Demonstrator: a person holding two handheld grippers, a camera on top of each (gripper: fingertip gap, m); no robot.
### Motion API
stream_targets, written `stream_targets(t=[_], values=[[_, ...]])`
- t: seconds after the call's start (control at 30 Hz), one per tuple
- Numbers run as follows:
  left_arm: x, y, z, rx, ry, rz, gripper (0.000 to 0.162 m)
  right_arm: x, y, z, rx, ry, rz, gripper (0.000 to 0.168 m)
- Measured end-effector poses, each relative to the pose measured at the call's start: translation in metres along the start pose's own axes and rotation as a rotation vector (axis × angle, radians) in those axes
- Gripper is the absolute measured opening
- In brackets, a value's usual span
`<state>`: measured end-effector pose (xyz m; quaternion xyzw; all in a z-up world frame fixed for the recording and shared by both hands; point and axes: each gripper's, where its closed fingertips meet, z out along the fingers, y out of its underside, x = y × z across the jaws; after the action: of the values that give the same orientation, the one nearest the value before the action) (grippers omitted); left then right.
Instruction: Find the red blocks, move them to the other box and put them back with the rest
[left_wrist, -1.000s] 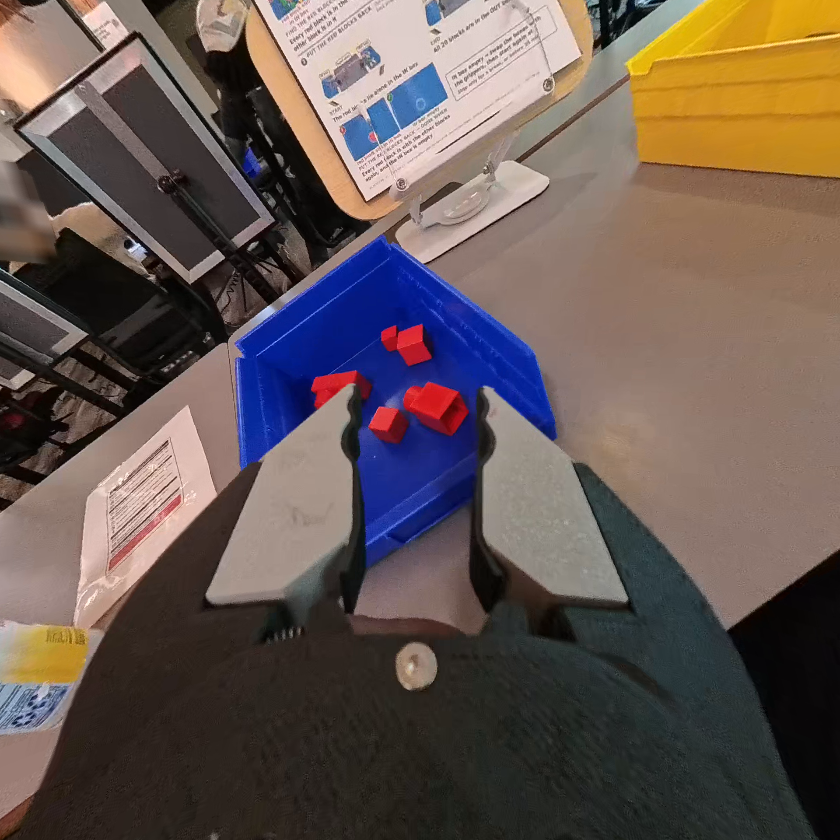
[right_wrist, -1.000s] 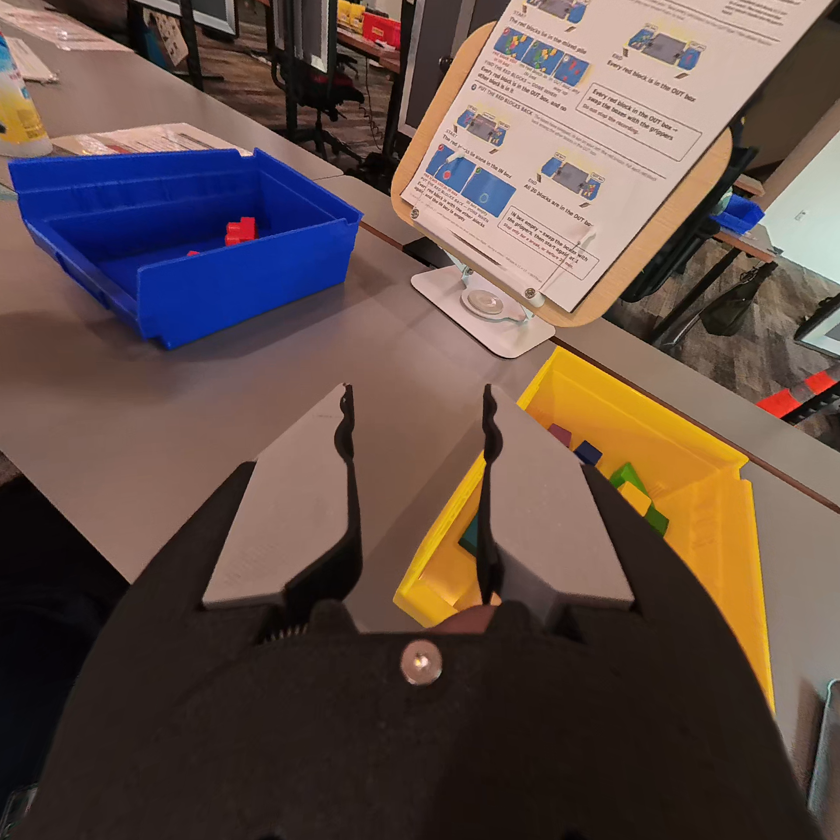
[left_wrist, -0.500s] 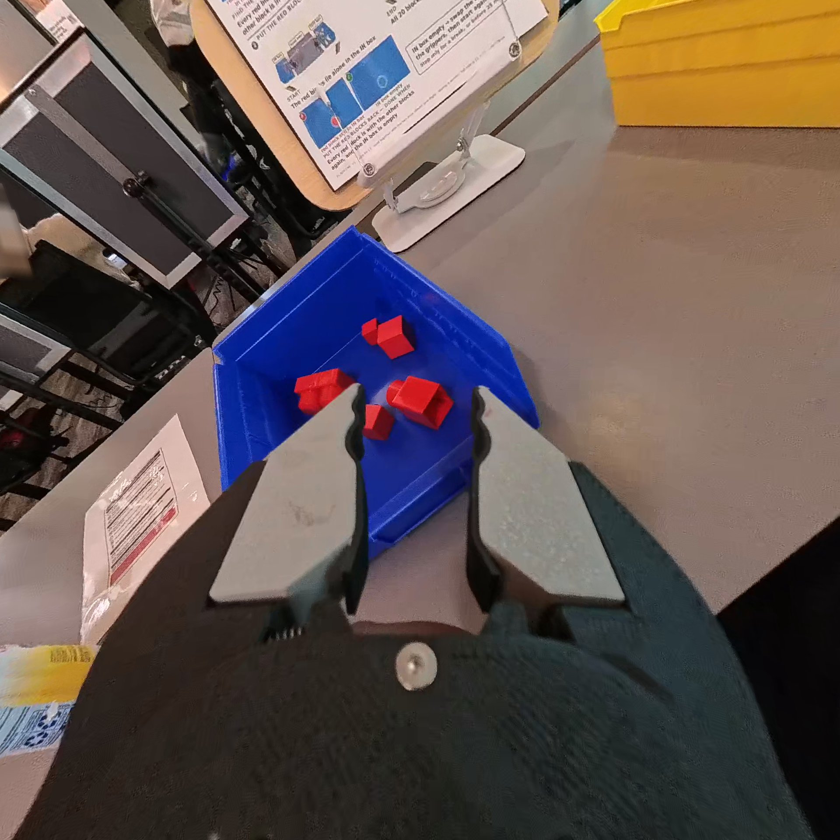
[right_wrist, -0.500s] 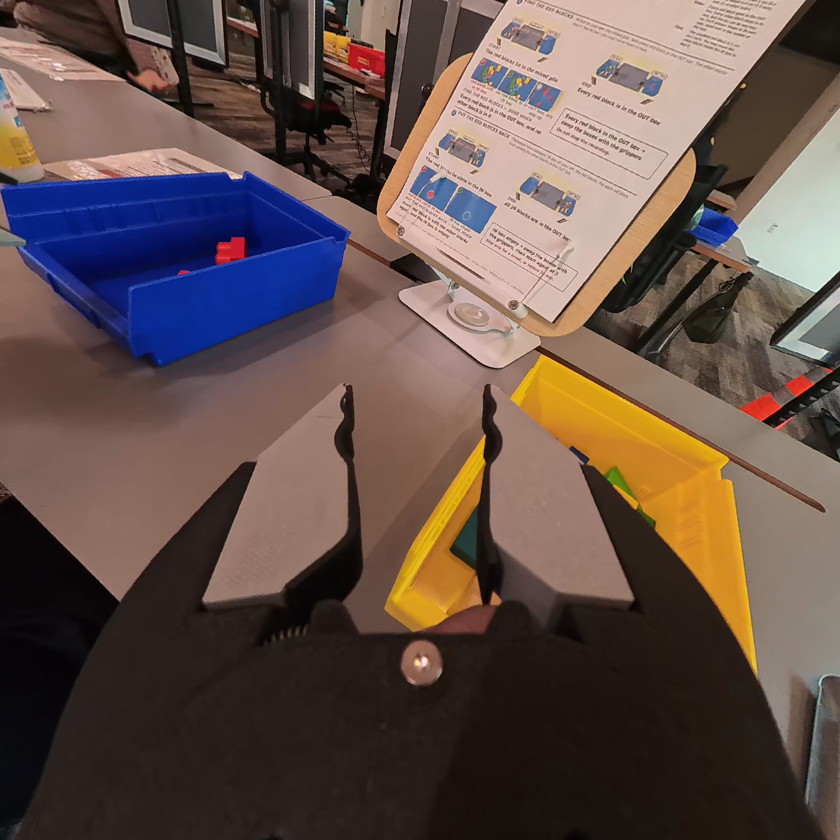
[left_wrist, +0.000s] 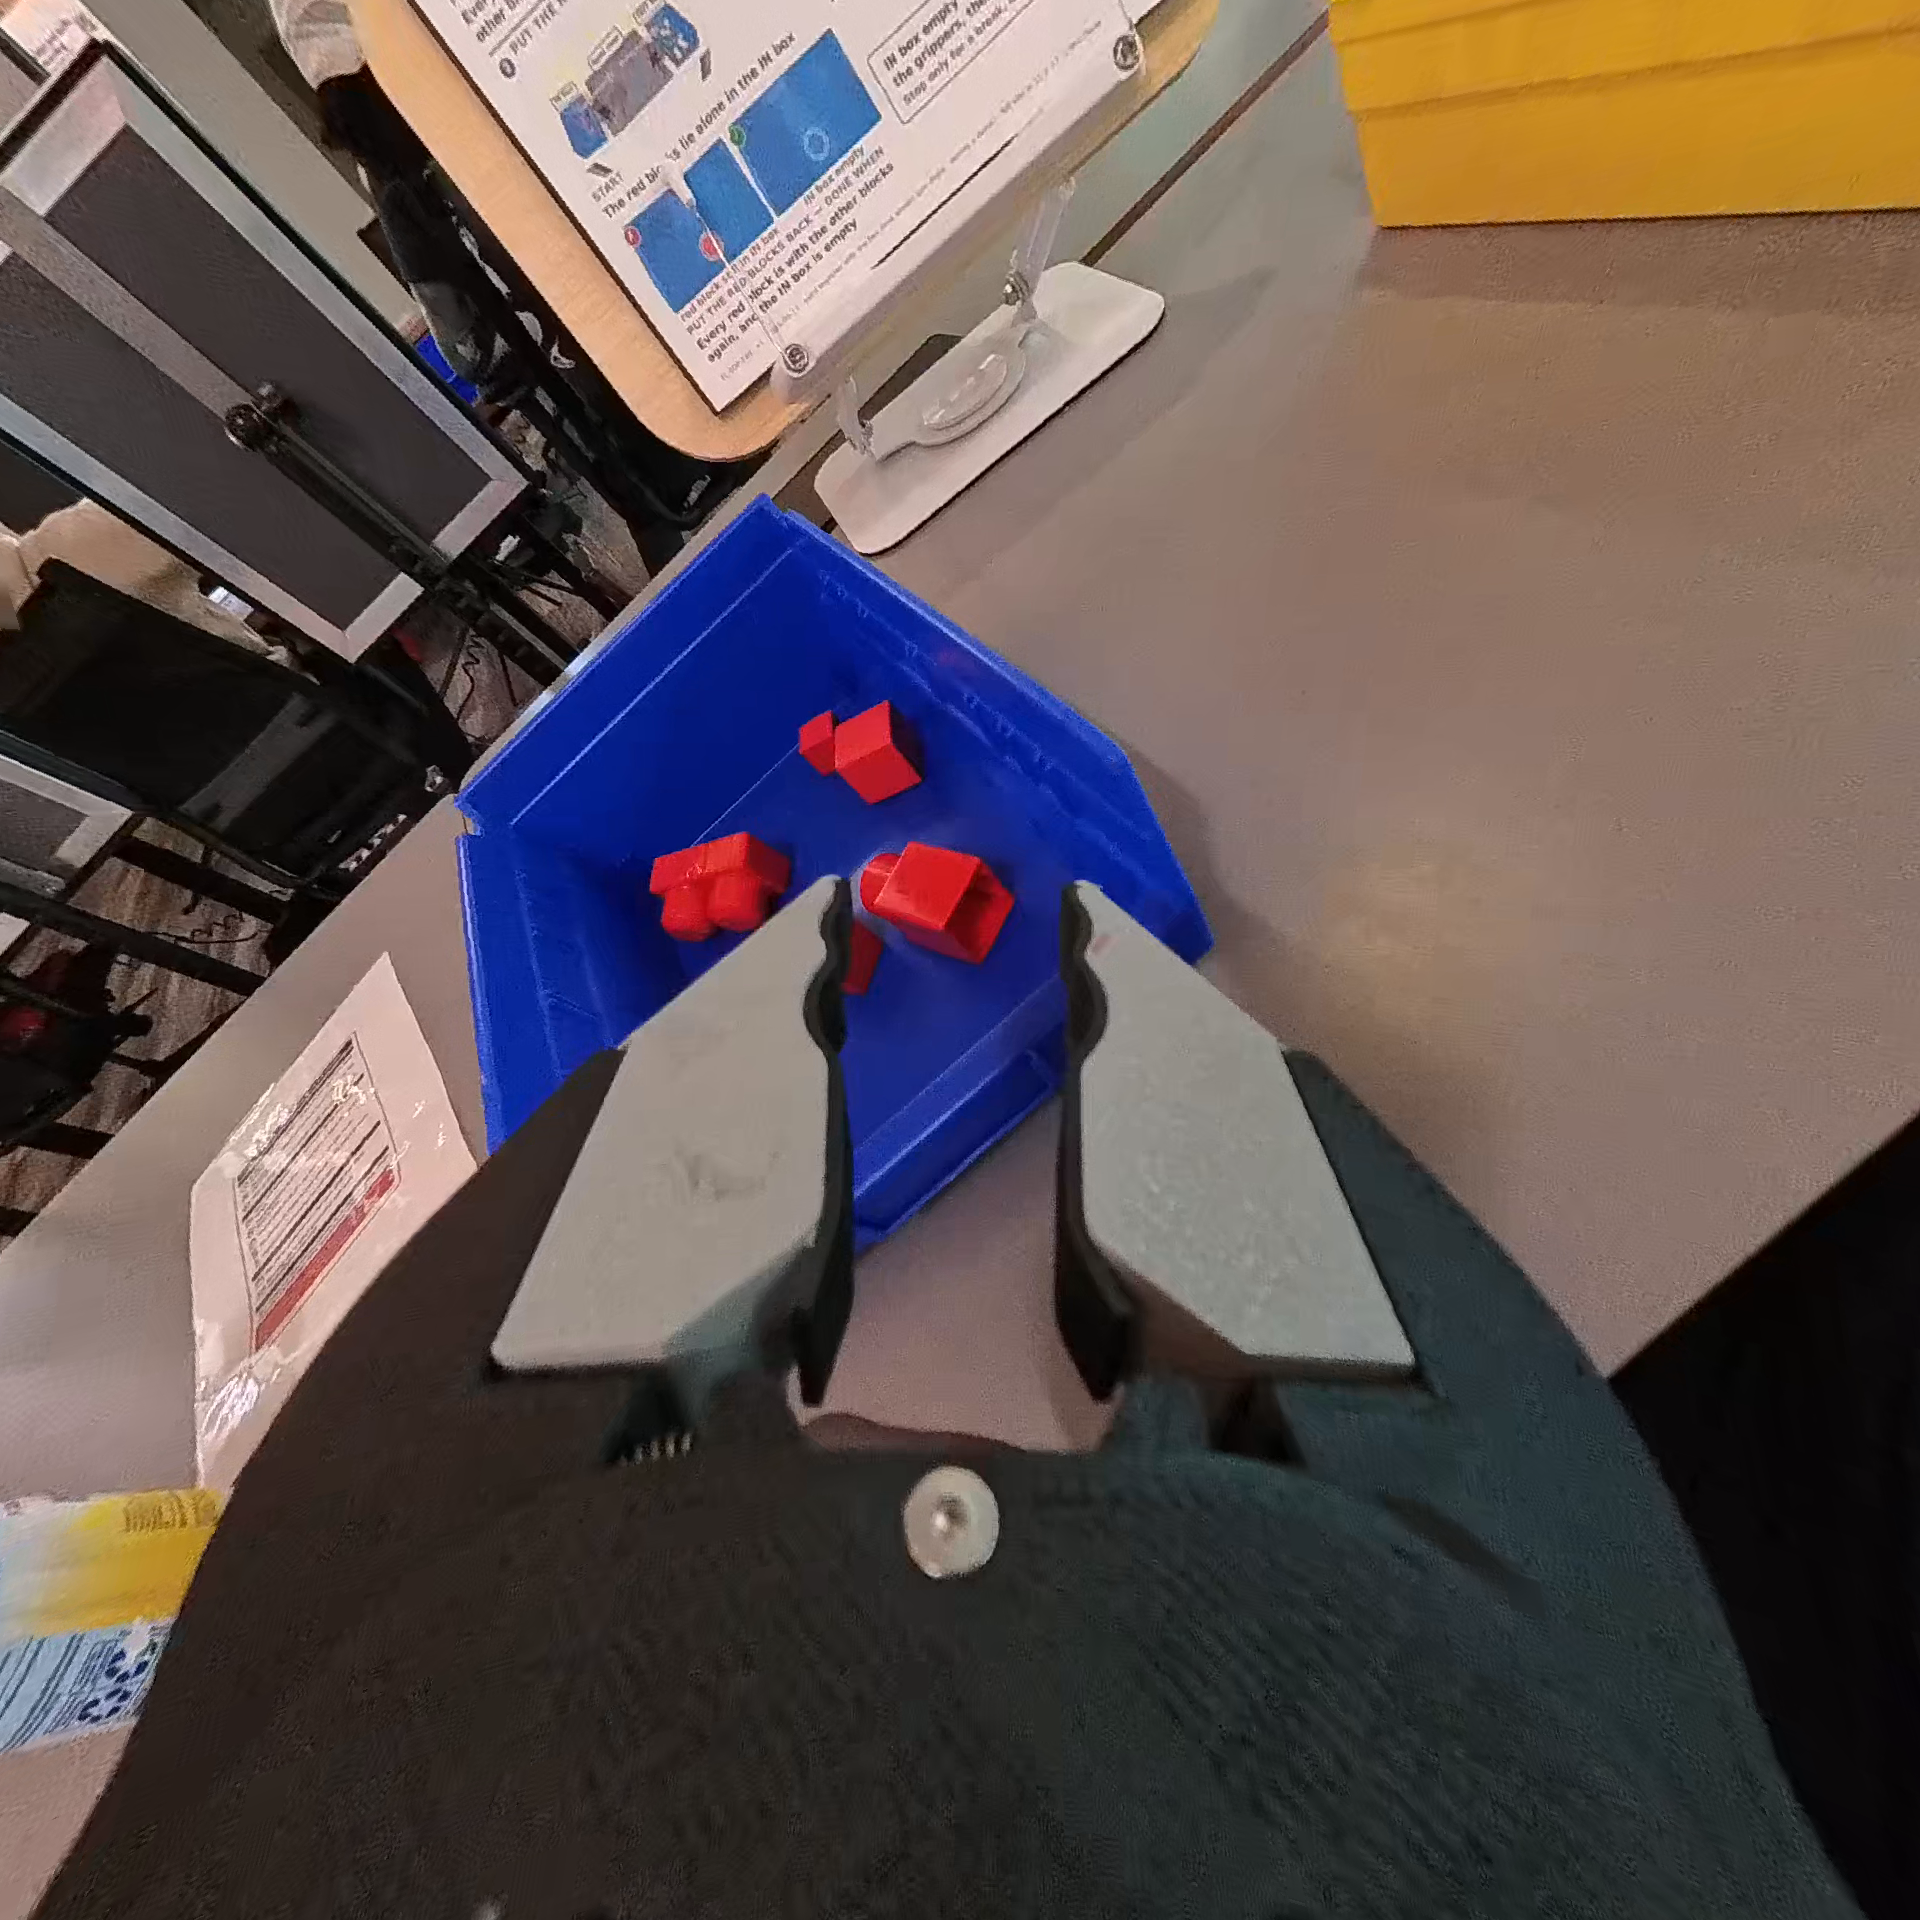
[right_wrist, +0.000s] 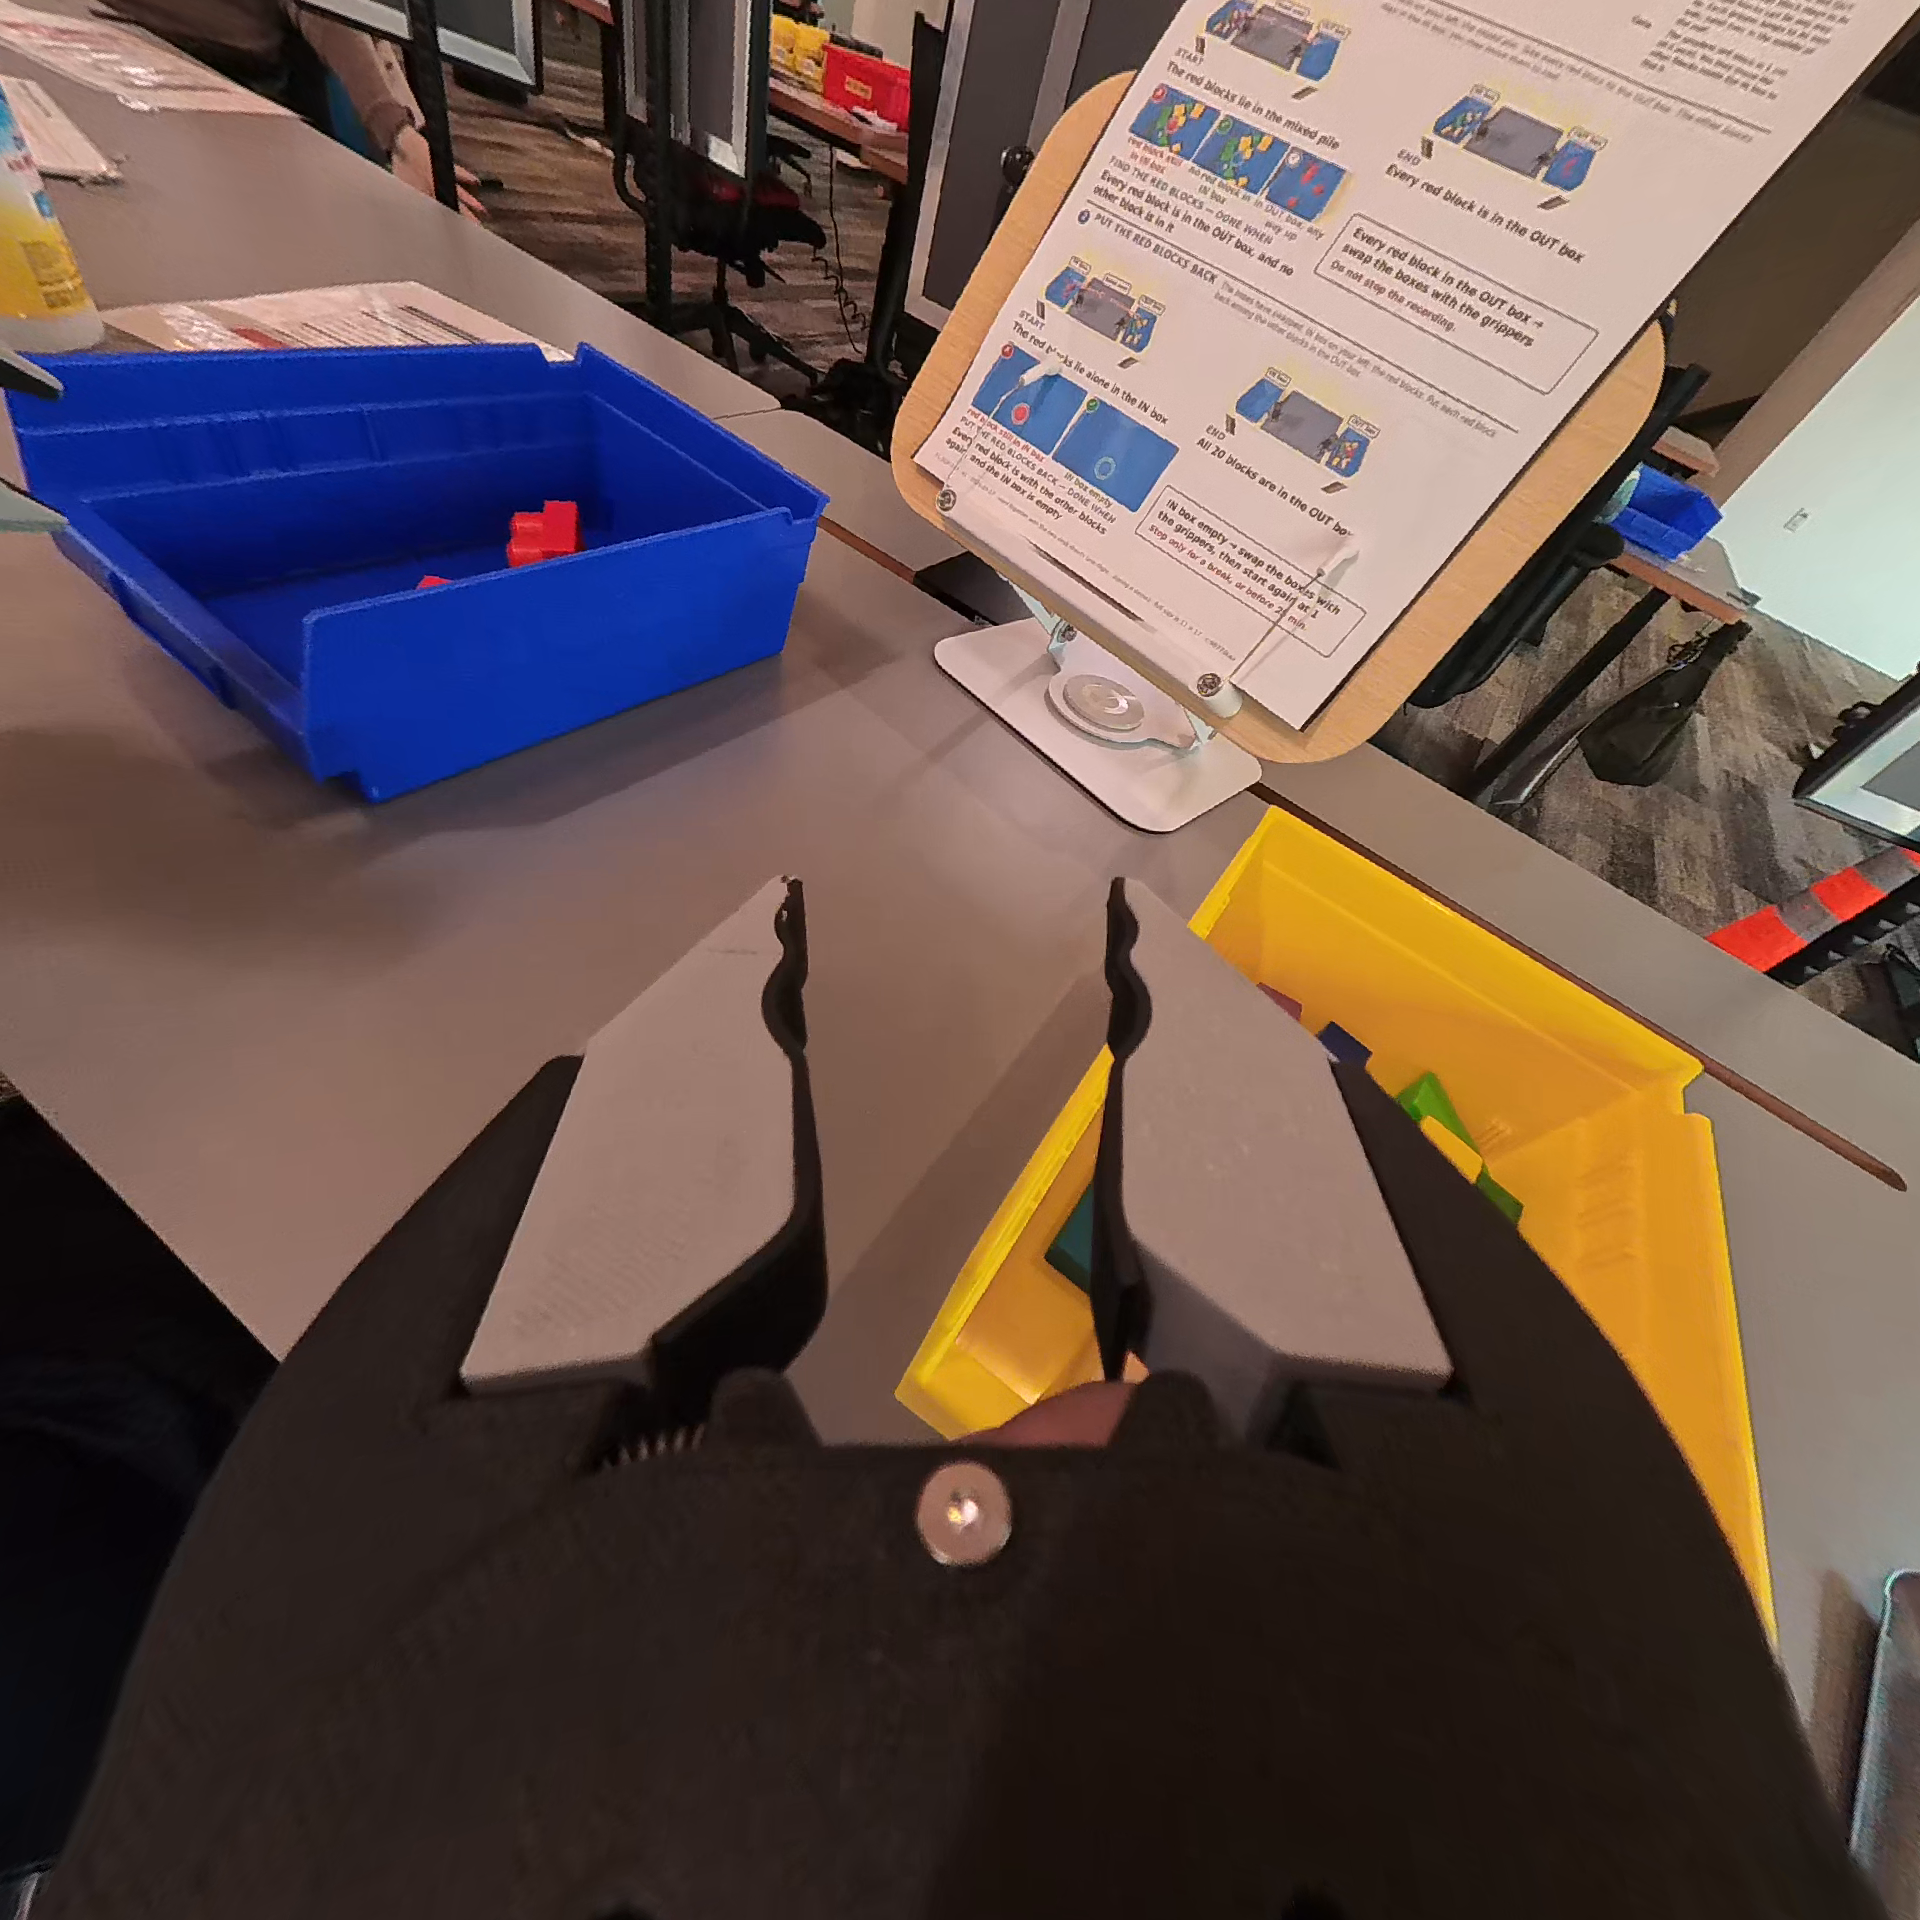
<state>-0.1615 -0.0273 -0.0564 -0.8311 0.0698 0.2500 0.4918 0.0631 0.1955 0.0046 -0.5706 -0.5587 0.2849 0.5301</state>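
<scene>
The left claw (left_wrist: 951, 914) hangs empty, jaws apart, tilted down over the near wall of the blue box (left_wrist: 582, 997), lined up on the red blocks (left_wrist: 935, 899) inside, probably to take one. The right claw (right_wrist: 951, 904), also apart, waits above the surface (right_wrist: 520, 935) beside the yellow box (right_wrist: 1621, 1195) holding the mixed blocks
</scene>
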Motion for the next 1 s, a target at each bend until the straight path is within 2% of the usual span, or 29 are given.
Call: stream_targets(t=[0.5,0.67,1.0], values=[[-0.016,0.026,0.015,-0.068,-0.016,-0.103,0.036,0.001,0.007,0.006,-0.026,-0.004,-0.006,0.055],[-0.009,0.033,0.024,-0.063,0.078,-0.195,0.045,-0.001,0.008,0.007,-0.029,-0.006,-0.015,0.055],[-0.028,0.047,0.037,-0.074,0.005,-0.267,0.047,0.0,0.01,0.01,-0.037,0.003,-0.038,0.053]])
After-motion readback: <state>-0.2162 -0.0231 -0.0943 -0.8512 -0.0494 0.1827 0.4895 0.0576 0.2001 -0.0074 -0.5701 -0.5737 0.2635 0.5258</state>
